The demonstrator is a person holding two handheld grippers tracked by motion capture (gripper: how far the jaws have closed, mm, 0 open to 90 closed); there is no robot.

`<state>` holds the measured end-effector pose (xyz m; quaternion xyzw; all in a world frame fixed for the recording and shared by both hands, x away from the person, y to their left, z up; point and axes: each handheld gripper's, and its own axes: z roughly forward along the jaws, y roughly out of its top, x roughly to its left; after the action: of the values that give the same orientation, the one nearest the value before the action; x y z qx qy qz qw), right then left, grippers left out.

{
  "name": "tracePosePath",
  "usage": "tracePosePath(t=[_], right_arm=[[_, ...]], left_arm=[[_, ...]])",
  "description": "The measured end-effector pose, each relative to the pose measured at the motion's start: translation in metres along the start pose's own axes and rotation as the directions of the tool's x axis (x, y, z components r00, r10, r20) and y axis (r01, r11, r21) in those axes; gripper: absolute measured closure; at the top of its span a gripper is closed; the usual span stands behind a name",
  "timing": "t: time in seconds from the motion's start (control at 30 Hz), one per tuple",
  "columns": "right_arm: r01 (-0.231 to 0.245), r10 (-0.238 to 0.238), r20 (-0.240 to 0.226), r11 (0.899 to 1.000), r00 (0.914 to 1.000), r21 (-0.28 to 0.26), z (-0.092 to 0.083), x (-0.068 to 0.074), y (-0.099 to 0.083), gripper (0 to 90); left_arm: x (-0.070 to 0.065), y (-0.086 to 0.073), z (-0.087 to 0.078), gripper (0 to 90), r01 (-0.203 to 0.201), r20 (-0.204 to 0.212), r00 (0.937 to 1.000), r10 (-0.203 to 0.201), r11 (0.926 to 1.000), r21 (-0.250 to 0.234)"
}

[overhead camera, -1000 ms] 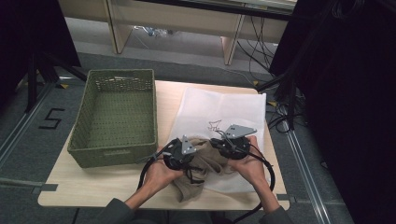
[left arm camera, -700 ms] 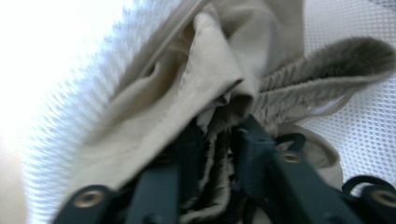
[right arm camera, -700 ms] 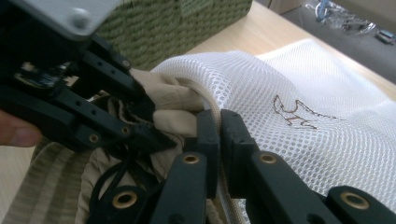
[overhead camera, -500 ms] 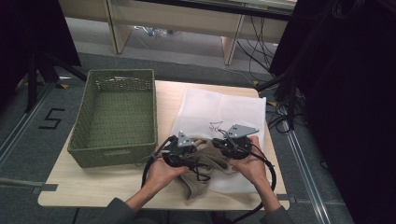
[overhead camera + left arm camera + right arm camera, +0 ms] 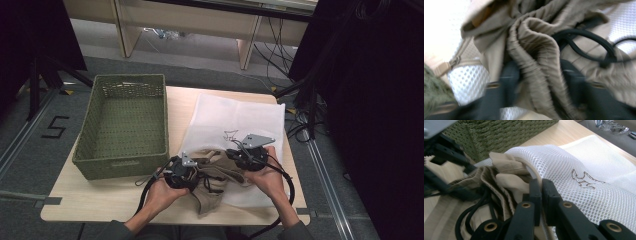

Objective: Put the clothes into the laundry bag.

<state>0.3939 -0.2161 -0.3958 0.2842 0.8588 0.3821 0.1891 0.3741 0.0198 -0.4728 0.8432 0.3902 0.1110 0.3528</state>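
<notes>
On wooden table [image 5: 100,200]: green basket [image 5: 125,125], mesh bag [image 5: 240,120]; grey floor.

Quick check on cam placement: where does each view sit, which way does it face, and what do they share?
High view: above the person's side, looking forward and down on the table; both forearms, left tool, right tool.
Left gripper view: on the left tool, close on the beige garment; jaws blurred.
Right gripper view: on the right tool, shut on the mesh bag edge.
Shared: garment, bag, green basket.
</notes>
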Motion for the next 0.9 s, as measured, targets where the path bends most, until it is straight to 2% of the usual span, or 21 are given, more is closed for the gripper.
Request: tracePosePath(t=[0.07,0.13,0.17,0.2,0.3,0.37,0.43,0.5,0.53,0.63,0.73,0.87,0.9], right_arm=[[0.0,0.0,-0.003,1.0,1.0,-0.004,-0.001,0.0,0.0,87.7],[0.006,-0.006,-0.006,1.0,1.0,-0.013,-0.002,0.0,0.002,87.7],[-0.005,0.005,-0.005,1.0,1.0,-0.013,-0.003,0.001,0.003,87.7],[0.005,-0.005,-0.003,1.0,1.0,-0.02,-0.004,0.002,0.004,87.8],[0.005,-0.005,-0.006,0.999,1.0,-0.039,-0.008,0.003,0.007,87.8],[0.012,-0.012,-0.007,0.999,0.9999,-0.039,-0.008,0.004,0.009,87.8],[0.015,-0.016,-0.011,1.0,0.9998,-0.025,-0.006,0.005,0.007,87.8],[0.009,-0.009,-0.011,1.0,0.9999,-0.014,-0.003,0.003,0.003,87.8],[0.001,-0.001,-0.009,1.0,1.0,-0.008,-0.002,0.002,0.001,87.8],[-0.01,0.01,-0.007,1.0,0.9999,-0.006,-0.002,-0.002,-0.002,87.8],[-0.008,0.008,-0.004,1.0,1.0,-0.006,-0.001,-0.004,-0.002,87.7],[-0.008,0.008,-0.004,1.0,1.0,-0.005,-0.001,-0.002,-0.002,87.7],[-0.01,0.01,-0.003,1.0,0.9999,-0.005,0.0,-0.002,-0.002,87.7]], left_arm=[[-0.005,0.008,-0.002,71.3,-0.015,-0.017,0.9998,0.014,0.999,-0.042],[-0.014,0.021,-0.006,72.7,-0.045,-0.03,0.9986,0.043,0.9957,-0.081],[-0.017,0.028,-0.006,73.0,-0.055,-0.03,0.9982,0.052,0.9942,-0.093],[-0.019,0.035,-0.005,73.2,-0.057,-0.026,0.9982,0.055,0.993,-0.104],[-0.021,0.049,0.006,73.8,-0.031,-0.025,0.9993,0.027,0.9898,-0.139],[-0.017,0.052,0.021,73.6,-0.008,-0.036,0.9994,0.003,0.9912,-0.132],[-0.009,0.051,0.033,71.1,0.039,-0.027,0.9988,-0.042,0.9936,-0.106],[-0.005,0.047,0.034,62.9,0.105,-0.002,0.9944,-0.106,0.9871,-0.121],[-0.005,0.044,0.032,57.2,0.112,0.007,0.9937,-0.112,0.9856,-0.127],[-0.003,0.037,0.018,44.5,0.089,0.017,0.996,-0.087,0.9894,-0.115],[-0.001,0.034,0.007,38.5,0.099,0.037,0.9947,-0.096,0.9902,-0.098],[-0.008,0.027,-0.009,33.7,0.076,0.064,0.9955,-0.07,0.9924,-0.097],[-0.011,0.023,-0.012,33.0,0.065,0.078,0.9953,-0.058,0.9943,-0.084]])
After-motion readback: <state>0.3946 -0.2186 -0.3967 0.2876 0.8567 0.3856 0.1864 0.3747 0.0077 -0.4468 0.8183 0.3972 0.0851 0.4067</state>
